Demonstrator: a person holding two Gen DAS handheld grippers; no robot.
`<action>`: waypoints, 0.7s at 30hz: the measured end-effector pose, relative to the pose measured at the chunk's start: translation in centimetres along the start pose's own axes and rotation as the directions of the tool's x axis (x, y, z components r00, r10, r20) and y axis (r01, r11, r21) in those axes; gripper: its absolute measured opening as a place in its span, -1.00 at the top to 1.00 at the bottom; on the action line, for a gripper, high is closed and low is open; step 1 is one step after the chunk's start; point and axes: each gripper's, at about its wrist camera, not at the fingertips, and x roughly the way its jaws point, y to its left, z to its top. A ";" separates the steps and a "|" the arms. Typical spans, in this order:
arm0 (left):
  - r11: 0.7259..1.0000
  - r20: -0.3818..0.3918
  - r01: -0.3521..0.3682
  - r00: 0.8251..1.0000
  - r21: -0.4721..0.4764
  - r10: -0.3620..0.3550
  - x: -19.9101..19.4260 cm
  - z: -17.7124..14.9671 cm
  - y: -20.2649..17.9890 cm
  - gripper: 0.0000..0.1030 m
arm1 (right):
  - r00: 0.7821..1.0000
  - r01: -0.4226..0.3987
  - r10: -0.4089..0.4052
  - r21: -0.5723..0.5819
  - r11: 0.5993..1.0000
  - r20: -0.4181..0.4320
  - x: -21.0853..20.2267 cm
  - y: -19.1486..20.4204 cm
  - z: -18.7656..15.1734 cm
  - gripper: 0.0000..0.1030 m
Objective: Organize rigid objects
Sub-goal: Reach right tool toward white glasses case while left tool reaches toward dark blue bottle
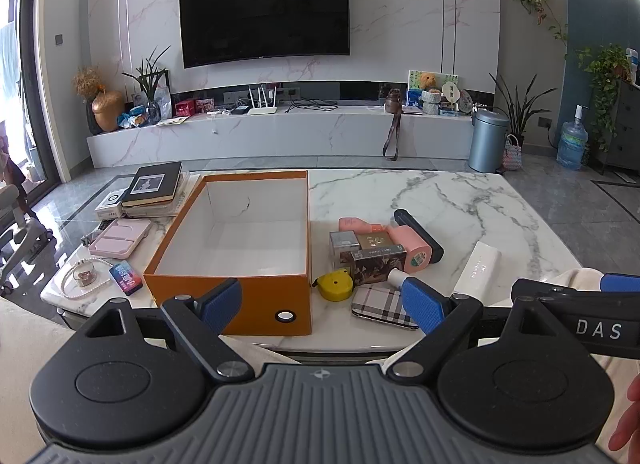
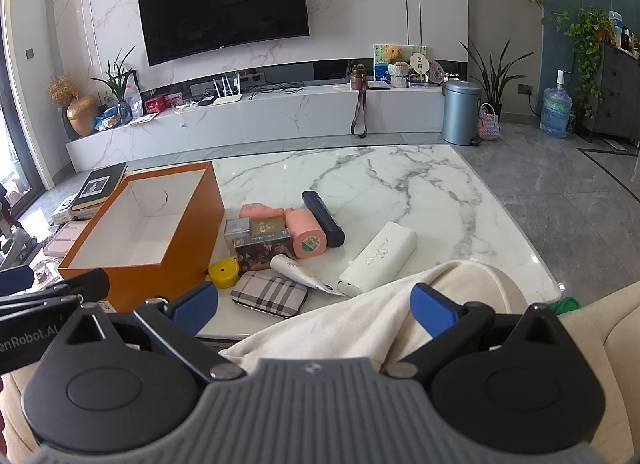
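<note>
A marble table (image 1: pixel 440 199) is seen in a living room, a television on the far wall. An open orange box (image 1: pixel 240 248) is stood empty at its left, ahead of the left gripper (image 1: pixel 320 304). Just right of the box, a cluster is gathered: a white case (image 2: pixel 378 260), its long axis angled away to the right, a pink bottle (image 2: pixel 306 234), a plaid wallet (image 2: pixel 270 292), a yellow tape measure (image 2: pixel 225 272). Both grippers are held spread and empty; the right gripper (image 2: pixel 316 304) is judged nearer the cluster.

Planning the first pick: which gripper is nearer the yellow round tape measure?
Left. The left gripper hangs just before the yellow round tape measure; the right gripper sits farther right, over cream cloth.
</note>
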 end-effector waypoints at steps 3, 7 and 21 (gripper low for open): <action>1.000 0.000 0.000 1.000 0.000 0.000 0.0 0.0 0.0 -1.00 | 1.000 -0.001 0.001 0.000 1.000 -0.001 0.0 0.0 0.0 -0.97; 1.000 -0.007 0.001 1.000 -0.003 -0.001 0.2 -0.1 0.1 -1.00 | 1.000 -0.001 0.001 -0.001 1.000 -0.002 0.1 0.1 -0.1 -0.97; 1.000 -0.100 0.017 0.995 -0.016 -0.018 3.2 -0.5 -0.1 -1.00 | 1.000 -0.026 0.026 -0.020 0.999 -0.002 1.4 0.1 -0.3 -0.97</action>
